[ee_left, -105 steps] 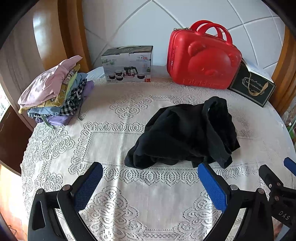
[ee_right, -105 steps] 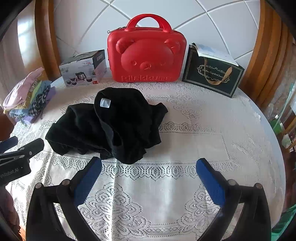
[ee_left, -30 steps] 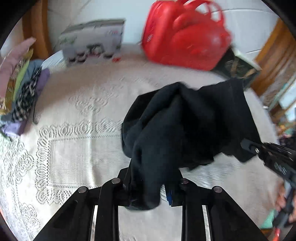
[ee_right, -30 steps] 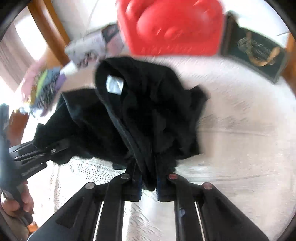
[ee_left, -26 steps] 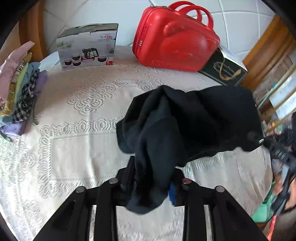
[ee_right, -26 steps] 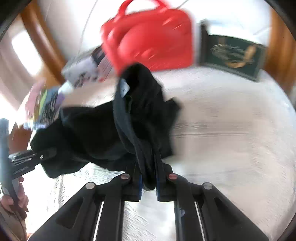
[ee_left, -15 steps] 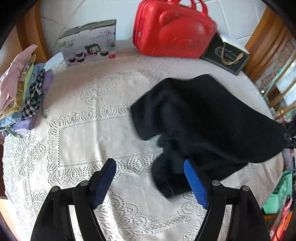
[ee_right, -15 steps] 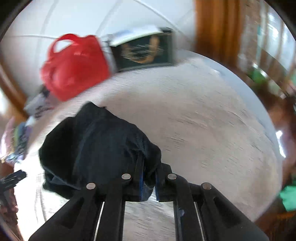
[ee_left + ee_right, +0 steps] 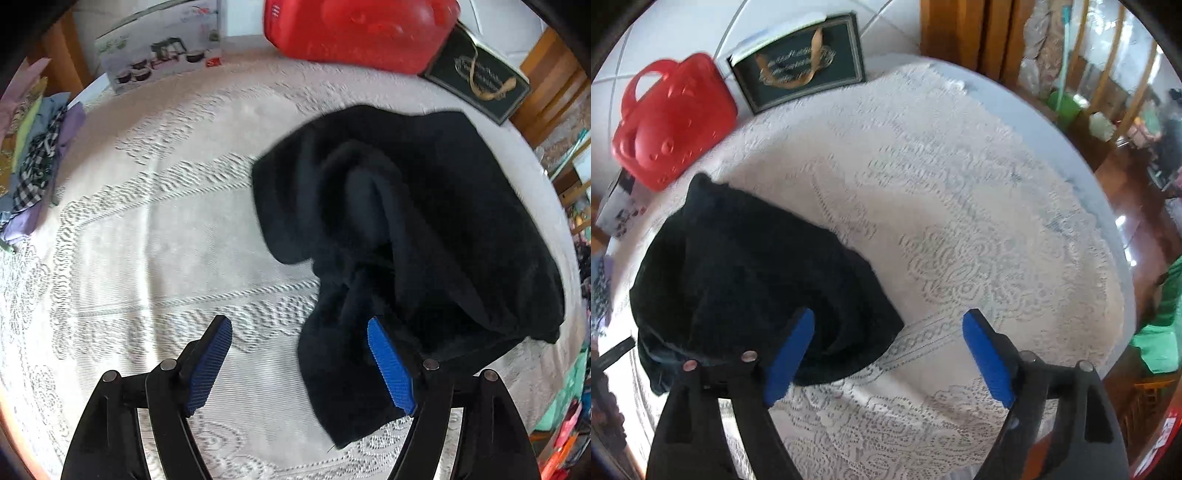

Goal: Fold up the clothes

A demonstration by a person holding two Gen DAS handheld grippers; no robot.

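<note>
The left gripper (image 9: pixel 299 363) has its jaws spread wide, holding nothing; its right blue pad (image 9: pixel 388 367) sits just at the near edge of the black garment (image 9: pixel 424 229). The right gripper (image 9: pixel 886 354) is likewise parted and empty, its left pad (image 9: pixel 788 350) over the garment's near right edge, the other pad beside it.

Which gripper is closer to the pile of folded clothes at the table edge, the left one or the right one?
Left. The left gripper is open over the lace tablecloth, with the folded clothes to its far left. The right gripper is open beyond the black garment.
</note>
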